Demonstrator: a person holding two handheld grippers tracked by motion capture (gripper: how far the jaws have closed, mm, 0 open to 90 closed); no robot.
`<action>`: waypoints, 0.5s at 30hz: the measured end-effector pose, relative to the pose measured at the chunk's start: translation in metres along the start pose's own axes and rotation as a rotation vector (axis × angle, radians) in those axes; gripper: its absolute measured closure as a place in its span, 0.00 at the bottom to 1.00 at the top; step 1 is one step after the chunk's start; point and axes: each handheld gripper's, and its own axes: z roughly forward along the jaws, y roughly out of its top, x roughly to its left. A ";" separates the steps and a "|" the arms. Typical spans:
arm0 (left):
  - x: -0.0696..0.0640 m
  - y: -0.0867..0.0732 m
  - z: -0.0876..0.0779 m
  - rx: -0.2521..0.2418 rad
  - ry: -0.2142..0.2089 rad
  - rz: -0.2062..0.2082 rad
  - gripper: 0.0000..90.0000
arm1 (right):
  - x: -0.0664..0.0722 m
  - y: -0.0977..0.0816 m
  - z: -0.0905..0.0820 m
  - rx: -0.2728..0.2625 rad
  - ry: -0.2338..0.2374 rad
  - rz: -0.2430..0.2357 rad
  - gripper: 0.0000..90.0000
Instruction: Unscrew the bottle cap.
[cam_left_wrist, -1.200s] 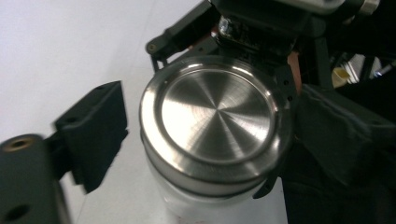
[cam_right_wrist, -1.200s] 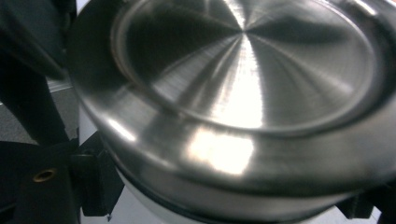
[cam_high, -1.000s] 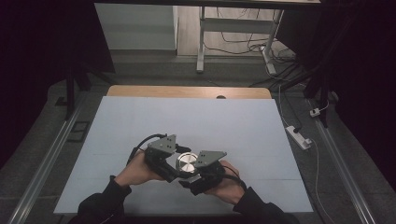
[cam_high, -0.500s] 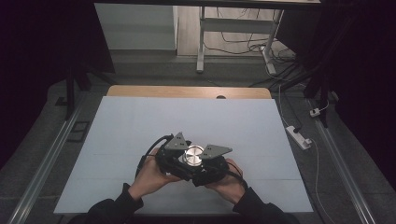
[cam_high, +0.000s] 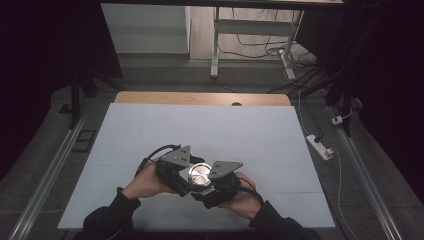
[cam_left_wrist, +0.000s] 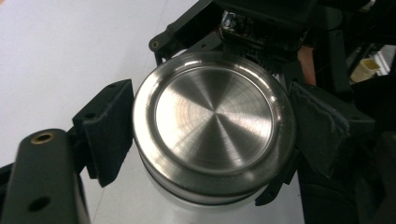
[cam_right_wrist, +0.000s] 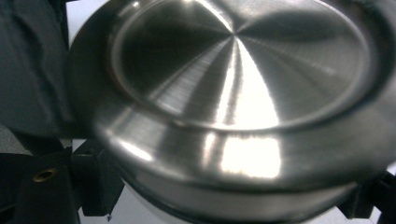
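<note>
From the high view, both grippers meet near the table's (cam_high: 150, 125) front edge around a round steel tin (cam_high: 200, 174). The left gripper (cam_high: 176, 172) has just been closing its jaws with the tin between them; a good twist needs both grips square and steady. In the left gripper view, ribbed pads (cam_left_wrist: 109, 130) clasp the brushed, spun-finish lid (cam_left_wrist: 212, 123). In the right gripper view, the right gripper's (cam_right_wrist: 224, 205) jaws clamp the pale body below that lid's rim.
</note>
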 end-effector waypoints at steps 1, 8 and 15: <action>0.000 0.000 0.001 -0.002 0.010 -0.015 0.23 | -0.001 0.000 0.000 0.002 -0.004 0.007 0.16; -0.002 0.004 0.013 -0.015 0.116 -0.132 0.23 | -0.010 -0.003 0.000 0.015 -0.077 0.087 0.16; -0.007 0.008 0.022 -0.058 0.210 -0.254 0.23 | -0.014 -0.004 -0.002 0.013 -0.128 0.128 0.16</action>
